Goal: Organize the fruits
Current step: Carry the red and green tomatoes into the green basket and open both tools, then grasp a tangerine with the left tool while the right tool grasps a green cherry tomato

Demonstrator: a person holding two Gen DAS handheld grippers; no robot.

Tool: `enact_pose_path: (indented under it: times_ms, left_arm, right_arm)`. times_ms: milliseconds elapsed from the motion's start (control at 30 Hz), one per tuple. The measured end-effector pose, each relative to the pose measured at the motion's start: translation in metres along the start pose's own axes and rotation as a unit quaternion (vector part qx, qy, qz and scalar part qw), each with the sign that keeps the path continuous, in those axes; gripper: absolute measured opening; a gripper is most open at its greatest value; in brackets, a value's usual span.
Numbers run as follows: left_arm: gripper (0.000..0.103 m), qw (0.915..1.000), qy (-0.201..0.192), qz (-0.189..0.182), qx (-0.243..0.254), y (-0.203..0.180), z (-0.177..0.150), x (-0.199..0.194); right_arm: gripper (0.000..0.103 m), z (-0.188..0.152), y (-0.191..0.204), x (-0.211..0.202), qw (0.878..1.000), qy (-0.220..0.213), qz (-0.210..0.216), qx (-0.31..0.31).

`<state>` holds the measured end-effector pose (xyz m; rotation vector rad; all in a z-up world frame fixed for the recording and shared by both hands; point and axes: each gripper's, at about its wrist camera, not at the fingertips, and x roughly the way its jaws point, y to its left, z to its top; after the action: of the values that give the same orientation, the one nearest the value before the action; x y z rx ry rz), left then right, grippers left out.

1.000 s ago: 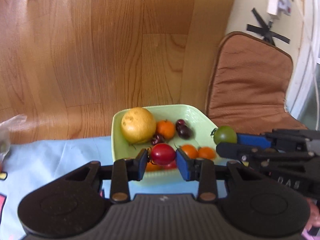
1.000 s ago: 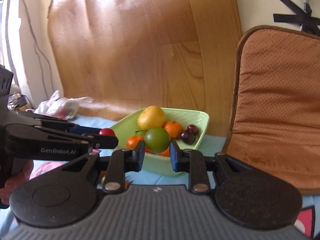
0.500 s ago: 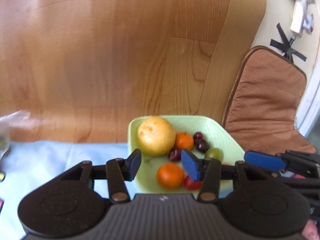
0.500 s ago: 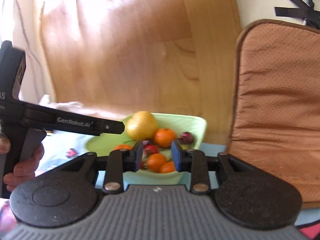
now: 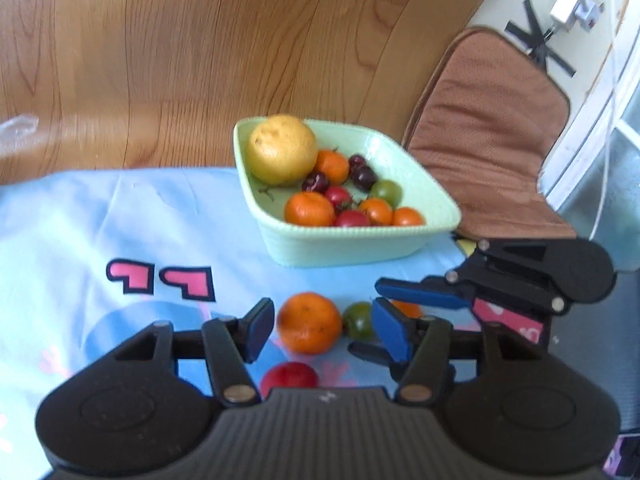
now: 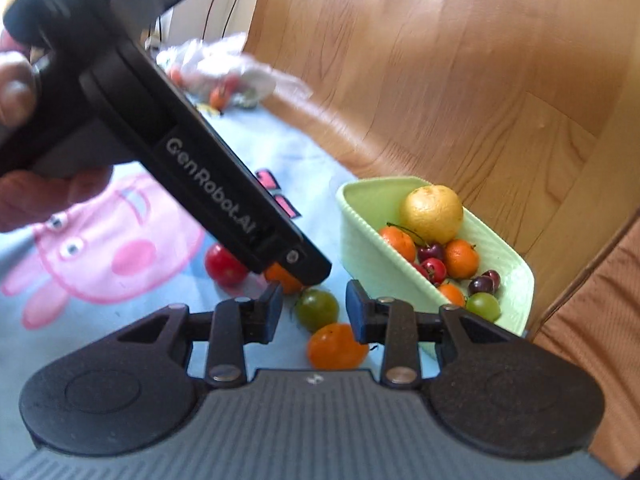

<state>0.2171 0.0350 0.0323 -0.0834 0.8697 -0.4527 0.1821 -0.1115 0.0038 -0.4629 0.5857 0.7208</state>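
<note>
A light-blue cartoon-print cloth (image 5: pixel 100 220) covers the bench, against a wood-panel wall (image 5: pixel 200 40). A brown cushion (image 5: pixel 488 128) leans nearby; a crumpled plastic bag (image 6: pixel 224 68) lies beyond.

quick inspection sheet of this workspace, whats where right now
surface: light blue cartoon-print tablecloth on the table
job's things: mint green rectangular ceramic dish holding a large yellow citrus, tangerines, cherries and tomatoes; loose on the cloth: orange tangerine, green tomato, red tomato, small orange tomato
clutter: clear plastic bag at the far edge
grippers: left claw open around the tangerine; right claw open around the green tomato
cables: white cable by the wall
surroundings: wooden panel, brown cushioned chair
</note>
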Motion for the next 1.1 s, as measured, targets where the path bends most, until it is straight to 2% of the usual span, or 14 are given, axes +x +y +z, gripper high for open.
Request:
enact_pose_path:
  times_ms: [100,133,167,233,333,467,667,767,1000,1100]
  left_arm:
    - [0.054,0.9997,0.000,-0.016,-0.020,0.004,-0.004,0.006]
    - [0.047,0.9994,-0.005,-0.020,-0.026,0.006,-0.005,0.005]
    - [0.038,0.9993,-0.012,-0.018,-0.029,0.006,-0.004,0.002]
    - [0.037,0.9990,-0.023,-0.014,-0.035,0.005,-0.001,-0.005]
    - [0.037,0.9982,-0.040,-0.028,-0.035,-0.004,-0.001,-0.021]
    - [0.037,0.9975,-0.056,-0.040,-0.015,-0.028,-0.018,-0.041]
    - [0.037,0.9983,-0.032,-0.046,-0.013,-0.050,-0.068,-0.052]
    - [0.038,0.9989,-0.027,-0.036,-0.012,-0.054,-0.087,-0.054]
    - [0.040,0.9991,-0.033,-0.022,-0.015,-0.054,-0.094,-0.060]
    - [0.046,0.9992,-0.031,-0.018,-0.020,-0.053,-0.096,-0.059]
  right_arm:
    - [0.035,-0.001,-0.006,0.013,1.000,0.024,0.004,-0.004]
    - [0.028,-0.002,-0.006,0.015,1.000,0.023,0.003,-0.005]
    - [0.028,-0.003,-0.006,0.014,1.000,0.019,0.006,-0.001]
    - [0.027,-0.005,-0.007,0.008,1.000,0.002,-0.005,0.015]
    - [0.027,-0.009,-0.005,-0.013,0.998,-0.044,-0.021,0.033]
    - [0.027,-0.018,-0.002,-0.045,0.995,-0.072,-0.028,0.061]
    - [0.027,-0.050,0.021,-0.080,0.994,-0.061,0.000,0.086]
    - [0.027,-0.063,0.036,-0.087,0.994,-0.050,0.012,0.100]
    - [0.029,-0.067,0.048,-0.082,0.991,-0.045,0.008,0.124]
    - [0.030,-0.073,0.047,-0.083,0.990,-0.040,0.012,0.137]
